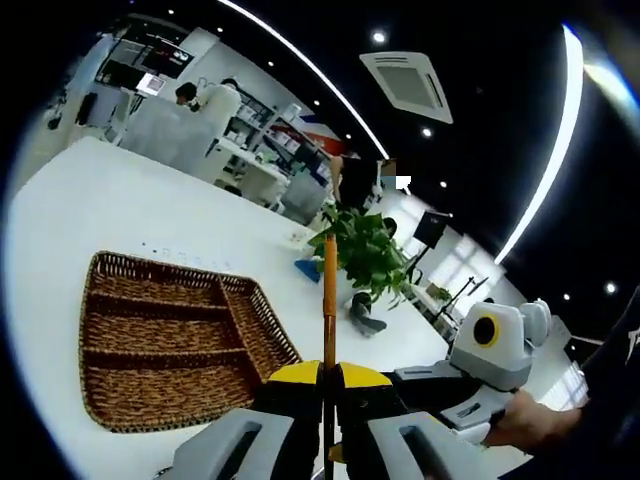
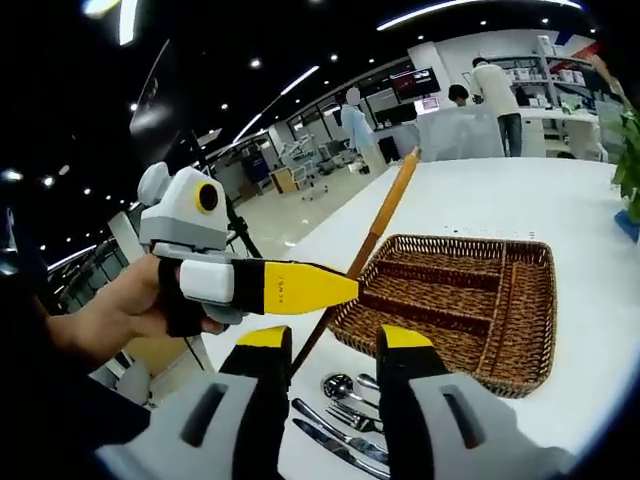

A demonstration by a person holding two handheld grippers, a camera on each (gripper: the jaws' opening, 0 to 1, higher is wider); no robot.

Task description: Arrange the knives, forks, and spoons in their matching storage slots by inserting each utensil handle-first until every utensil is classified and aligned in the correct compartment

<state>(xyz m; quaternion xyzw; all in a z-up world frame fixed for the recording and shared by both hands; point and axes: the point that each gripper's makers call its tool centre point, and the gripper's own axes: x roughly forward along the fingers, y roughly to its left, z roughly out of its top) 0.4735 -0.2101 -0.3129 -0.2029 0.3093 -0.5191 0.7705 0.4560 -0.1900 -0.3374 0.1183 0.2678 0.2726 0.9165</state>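
Yellow-tipped left claw (image 1: 327, 378) is seen pressed together on an orange-handled utensil (image 1: 329, 300), gripped low on the shaft; its long axis runs straight up the left gripper view, free end (image 2: 410, 156) raised above the desk (image 1: 120, 200). Right claw (image 2: 333, 345) is spread, nothing between its jaws. Below it, loose cutlery (image 2: 345, 405) lies on the white desk beside a wicker tray (image 2: 465, 290) with divided slots. Open office, ceiling lights and a potted plant (image 1: 365, 250) are noted behind.
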